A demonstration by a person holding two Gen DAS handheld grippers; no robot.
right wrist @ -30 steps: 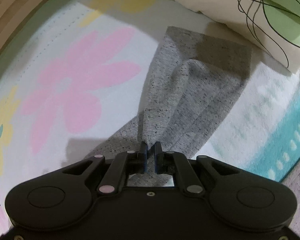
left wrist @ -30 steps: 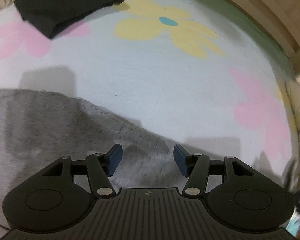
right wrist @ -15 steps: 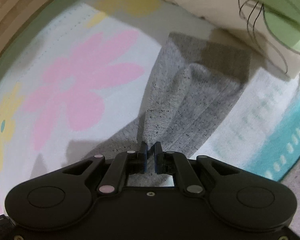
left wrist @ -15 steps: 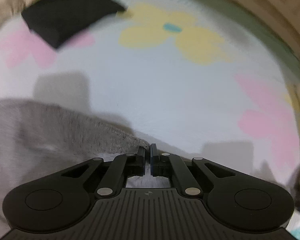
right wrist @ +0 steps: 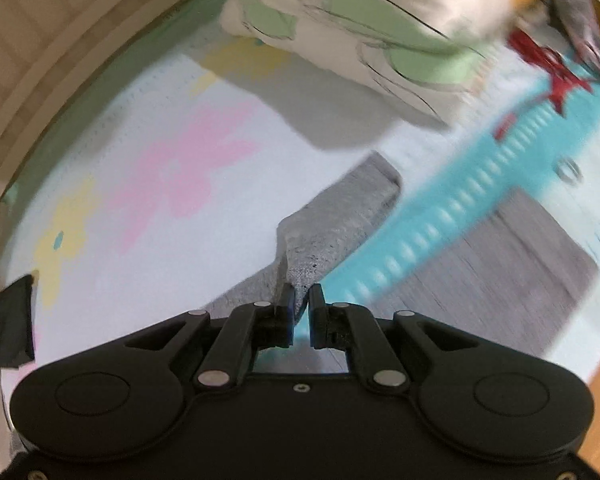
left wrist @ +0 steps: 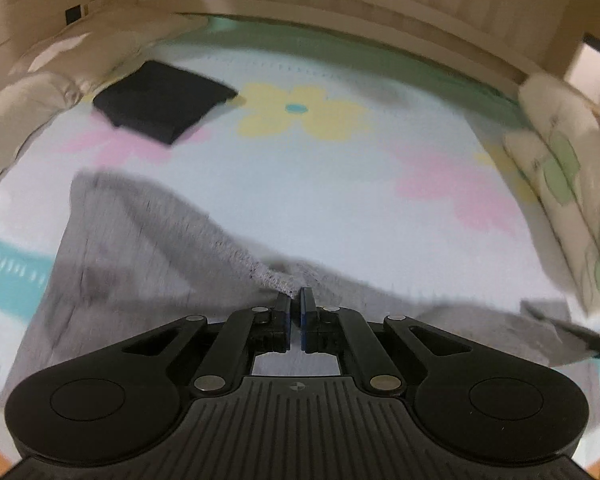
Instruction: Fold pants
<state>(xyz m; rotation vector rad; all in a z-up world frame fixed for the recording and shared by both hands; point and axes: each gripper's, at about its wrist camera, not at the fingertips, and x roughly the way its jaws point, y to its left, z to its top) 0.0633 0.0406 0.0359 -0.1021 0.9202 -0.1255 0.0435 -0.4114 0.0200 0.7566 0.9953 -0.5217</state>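
Note:
Grey knit pants [left wrist: 140, 264] lie on a flowered bedspread [left wrist: 320, 200], partly lifted. My left gripper [left wrist: 295, 300] is shut on the pants' upper edge, and the cloth drapes down to the left and right of it. In the right wrist view the same grey pants [right wrist: 340, 220] rise in a tented fold to my right gripper [right wrist: 299, 300], which is shut on the cloth. A further flat stretch of the grey pants [right wrist: 500, 272] lies at lower right. The other gripper's tip shows at the far right edge of the left wrist view.
A folded black garment [left wrist: 160, 100] lies at the back left of the bed. Pillows with green leaf print [right wrist: 360, 20] sit near the pants, and another pillow [left wrist: 560, 184] lines the right side. A wooden bed frame [left wrist: 340, 0] runs behind.
The left gripper shut on the pants' edge. Both grippers then rose and pulled back with the cloth, so more of the bed, the pillows and the frame now show.

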